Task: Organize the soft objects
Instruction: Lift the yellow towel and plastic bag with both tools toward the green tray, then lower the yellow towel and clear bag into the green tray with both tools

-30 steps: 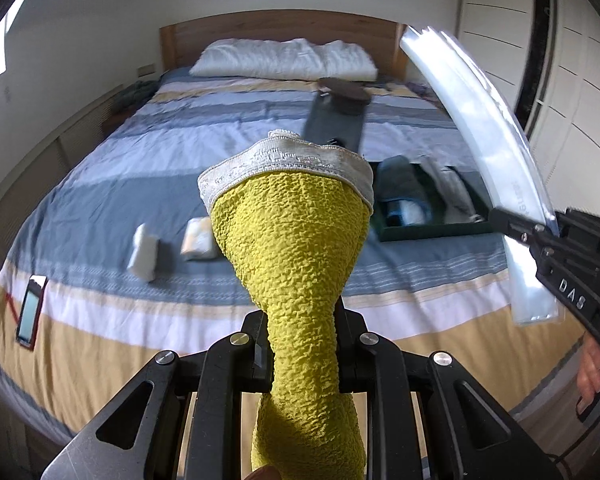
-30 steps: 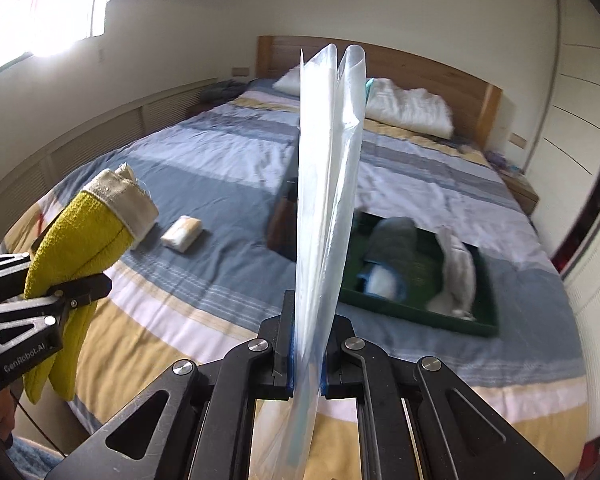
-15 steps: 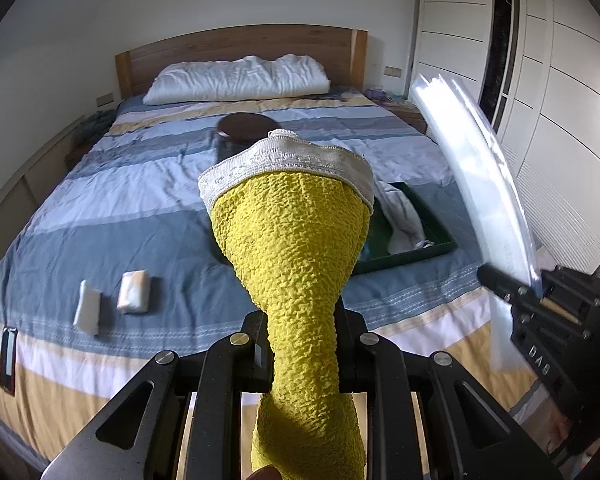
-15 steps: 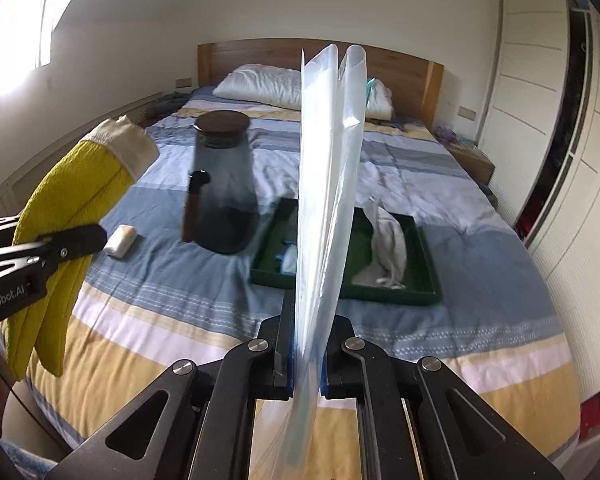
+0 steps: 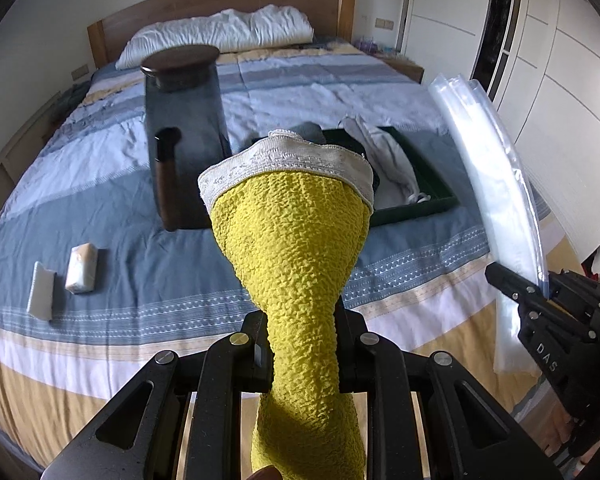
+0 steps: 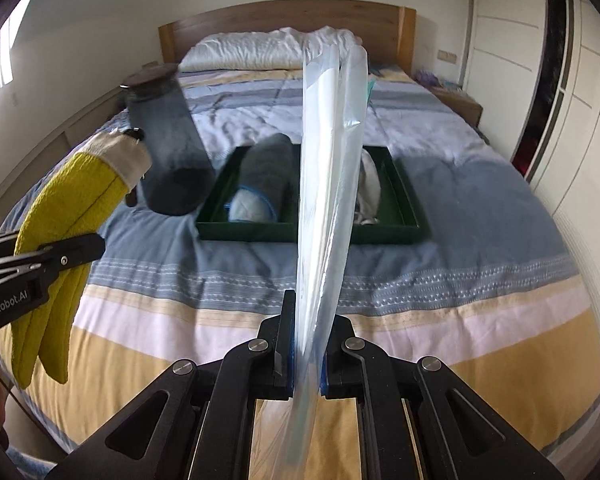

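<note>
Held above the striped bed (image 6: pixel 480 216), the left gripper (image 5: pixel 302 354) pinches a yellow textured sock with a white lace cuff (image 5: pixel 296 240), the right gripper (image 6: pixel 305 364) clamps an upright clear plastic bag (image 6: pixel 328 184), and only the left view shows two small white packets (image 5: pixel 62 276).

Left wrist view: from the foot of the bed (image 5: pixel 148 272), facing the headboard (image 5: pixel 220 4), close behind the left gripper (image 5: pixel 302 354). Right wrist view: likewise from the foot of the bed (image 6: pixel 480 240), slightly rightward. Shared: green tray (image 5: pixel 432 204) (image 6: pixel 300 234), dark jar (image 5: pixel 188 132) (image 6: pixel 168 140), pillow.
</note>
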The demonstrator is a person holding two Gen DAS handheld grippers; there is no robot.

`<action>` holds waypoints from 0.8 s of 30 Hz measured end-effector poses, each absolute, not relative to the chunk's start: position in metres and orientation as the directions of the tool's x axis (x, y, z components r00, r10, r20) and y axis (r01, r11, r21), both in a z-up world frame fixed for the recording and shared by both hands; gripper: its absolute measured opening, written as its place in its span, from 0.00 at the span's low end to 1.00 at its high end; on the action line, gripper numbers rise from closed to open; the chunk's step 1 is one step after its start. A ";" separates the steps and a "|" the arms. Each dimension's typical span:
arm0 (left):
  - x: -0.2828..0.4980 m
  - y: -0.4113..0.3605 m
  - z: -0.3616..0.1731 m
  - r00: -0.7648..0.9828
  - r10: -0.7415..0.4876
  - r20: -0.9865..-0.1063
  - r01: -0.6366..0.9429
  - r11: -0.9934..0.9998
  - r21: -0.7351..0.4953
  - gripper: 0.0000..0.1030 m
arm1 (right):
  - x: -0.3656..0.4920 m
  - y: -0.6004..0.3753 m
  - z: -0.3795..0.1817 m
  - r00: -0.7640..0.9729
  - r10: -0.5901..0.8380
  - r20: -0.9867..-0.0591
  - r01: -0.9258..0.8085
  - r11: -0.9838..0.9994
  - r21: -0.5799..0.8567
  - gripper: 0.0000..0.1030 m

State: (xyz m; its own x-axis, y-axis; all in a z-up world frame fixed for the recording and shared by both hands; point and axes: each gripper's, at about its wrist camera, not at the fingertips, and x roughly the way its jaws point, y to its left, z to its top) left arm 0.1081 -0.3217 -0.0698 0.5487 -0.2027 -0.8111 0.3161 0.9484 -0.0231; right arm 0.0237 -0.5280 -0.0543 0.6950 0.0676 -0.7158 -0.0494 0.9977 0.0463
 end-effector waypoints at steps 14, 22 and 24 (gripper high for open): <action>0.154 -0.362 -0.065 0.569 -0.230 -0.789 0.333 0.942 -0.034 0.16 | 0.109 -0.527 -0.061 0.707 0.091 -0.701 -0.075 0.996 0.053 0.07; 0.180 -0.378 -0.058 0.598 -0.246 -0.763 0.333 0.942 -0.043 0.16 | 0.155 -0.525 -0.059 0.724 0.112 -0.681 -0.104 0.993 0.052 0.07; 0.188 -0.379 -0.058 0.603 -0.252 -0.757 0.329 0.943 -0.052 0.16 | 0.168 -0.523 -0.059 0.726 0.115 -0.678 -0.112 0.993 0.049 0.07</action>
